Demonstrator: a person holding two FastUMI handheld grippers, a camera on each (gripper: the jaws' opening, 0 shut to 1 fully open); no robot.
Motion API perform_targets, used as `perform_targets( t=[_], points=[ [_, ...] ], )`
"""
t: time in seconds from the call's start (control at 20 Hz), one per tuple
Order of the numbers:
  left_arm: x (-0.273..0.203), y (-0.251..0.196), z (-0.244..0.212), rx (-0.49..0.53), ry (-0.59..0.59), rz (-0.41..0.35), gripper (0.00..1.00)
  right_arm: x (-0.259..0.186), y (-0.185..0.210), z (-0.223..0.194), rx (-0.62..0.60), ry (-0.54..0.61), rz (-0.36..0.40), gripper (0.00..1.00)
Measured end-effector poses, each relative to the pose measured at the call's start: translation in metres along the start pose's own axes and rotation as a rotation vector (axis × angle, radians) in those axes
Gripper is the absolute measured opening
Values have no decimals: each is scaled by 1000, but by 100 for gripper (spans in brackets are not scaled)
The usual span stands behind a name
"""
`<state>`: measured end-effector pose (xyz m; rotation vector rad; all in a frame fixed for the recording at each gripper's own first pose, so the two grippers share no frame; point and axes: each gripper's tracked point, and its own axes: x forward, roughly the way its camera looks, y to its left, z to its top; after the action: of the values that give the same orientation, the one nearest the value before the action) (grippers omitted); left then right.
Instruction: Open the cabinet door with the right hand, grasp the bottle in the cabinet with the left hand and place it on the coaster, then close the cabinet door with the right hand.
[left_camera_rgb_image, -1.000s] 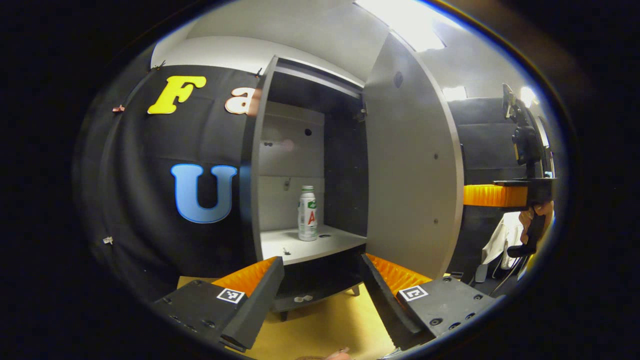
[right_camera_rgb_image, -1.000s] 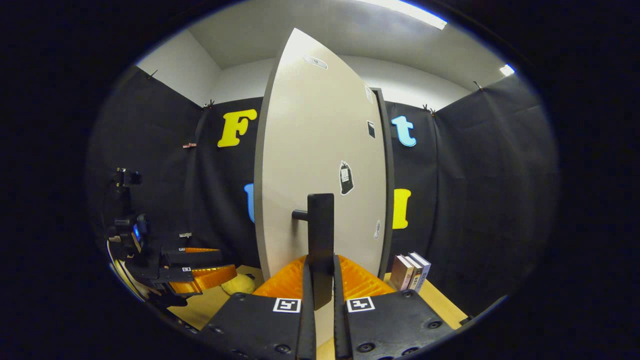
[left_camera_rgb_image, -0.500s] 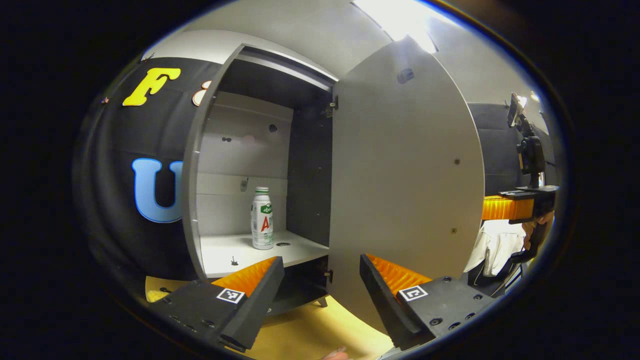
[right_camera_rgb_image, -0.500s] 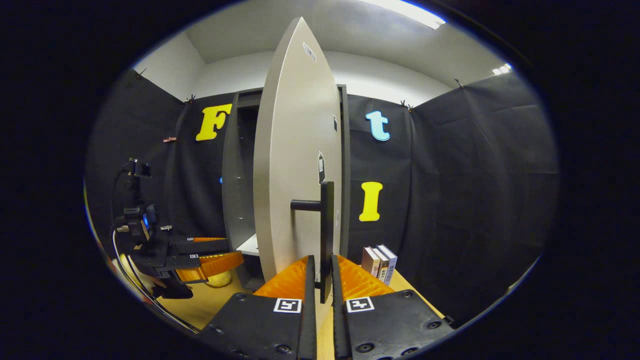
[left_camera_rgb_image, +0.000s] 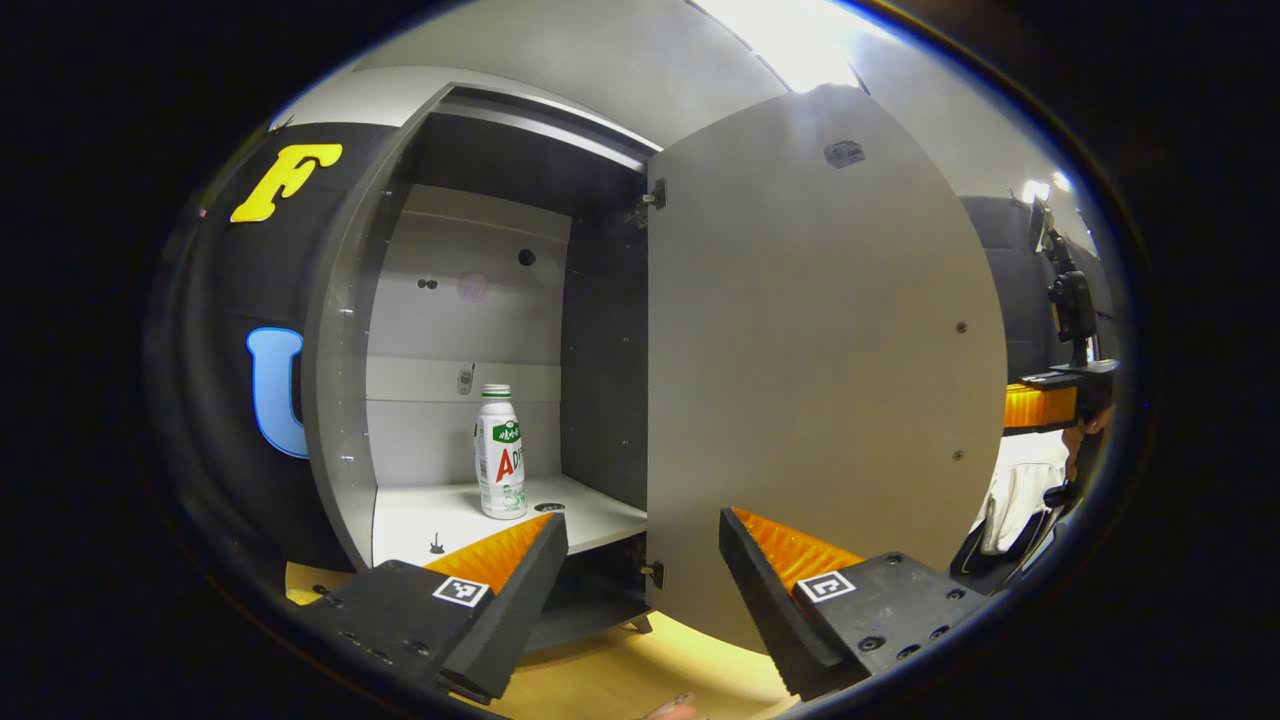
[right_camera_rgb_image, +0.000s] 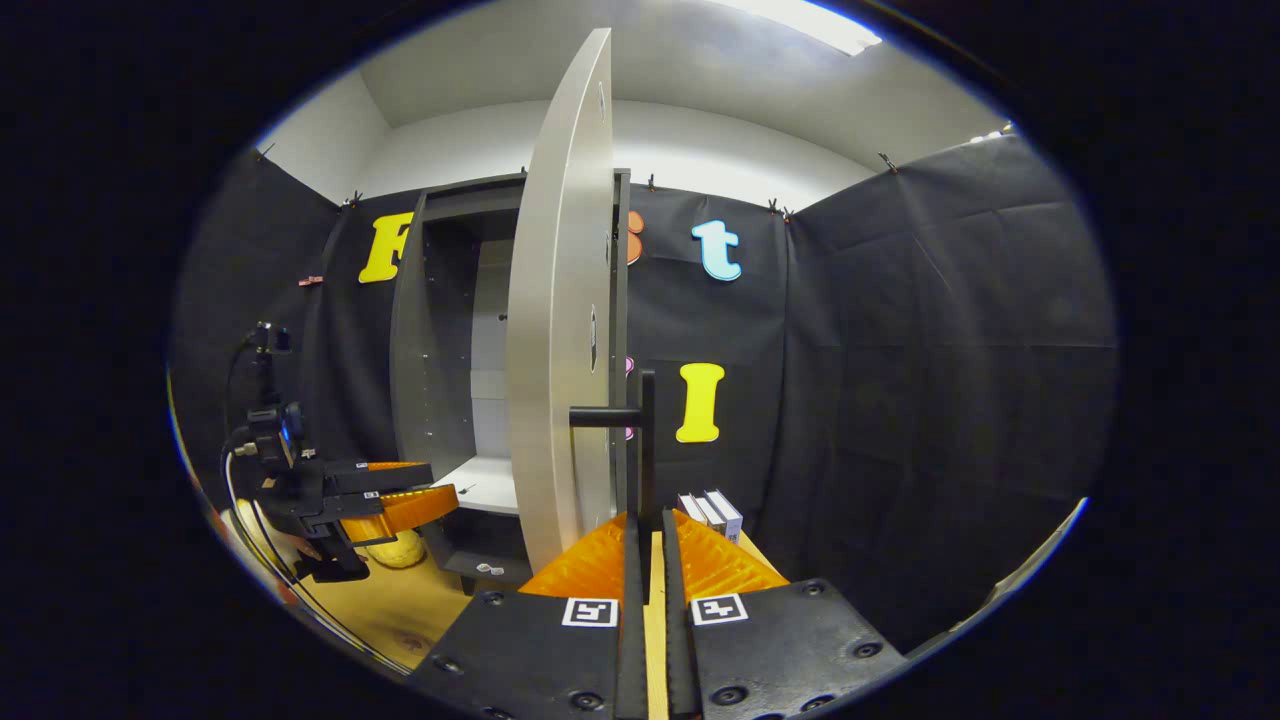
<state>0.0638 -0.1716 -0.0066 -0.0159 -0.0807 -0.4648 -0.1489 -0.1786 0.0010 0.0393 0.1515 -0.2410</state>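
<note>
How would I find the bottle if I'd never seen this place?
Look for the tall grey cabinet with its door swung open. Inside, on the pale shelf, stands the bottle. It is white, upright, with a white cap and a green and red label.

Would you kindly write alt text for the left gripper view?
A white bottle stands upright on the shelf of an open cabinet, its door swung out to the right. The left gripper is open in the foreground, short of the bottle, above a wooden tabletop.
</note>
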Motion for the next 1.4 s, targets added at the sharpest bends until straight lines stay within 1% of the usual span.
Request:
perform_targets(
  t=[0.1,0.3,0.4,0.45,0.5,0.6,0.75,0.9,0.95,1.0,1.15,1.2,1.25,1.4],
  points=[
    [10,5,1,15,-4,19,96,2,-5,-1,6,-2,12,12],
    [38,33,8,55,-42,84,96,-4,-21,2,23,-10,14,12],
    [53,52,10,78,-45,123,98,-8,-14,8,39,-26,42,12],
    [62,59,10,91,-41,140,96,-8,-14,6,34,-22,44,12],
    [71,67,10,105,-38,161,98,-7,-17,1,20,-6,34,12],
    [91,86,10,121,-38,197,98,-10,-16,-8,-10,28,26,12],
    [125,114,8,118,-34,240,96,-17,-21,-12,-38,54,-7,11],
    [161,138,6,79,-39,264,96,-33,-30,-9,-39,60,-69,12],
    [171,149,5,90,-38,281,99,-40,-32,-6,-42,57,-88,12],
    [182,157,1,104,-29,293,96,-45,-35,-4,-43,57,-109,12],
    [211,172,-12,99,-6,305,96,-54,-60,-3,-59,62,-213,14],
    [218,180,-19,86,8,313,99,-56,-64,-1,-54,64,-236,17],
    [223,187,-23,74,19,320,96,-55,-61,1,-42,64,-238,17],
    [241,202,-30,76,36,331,96,-54,-57,-1,-42,65,-242,17]
  ],
)
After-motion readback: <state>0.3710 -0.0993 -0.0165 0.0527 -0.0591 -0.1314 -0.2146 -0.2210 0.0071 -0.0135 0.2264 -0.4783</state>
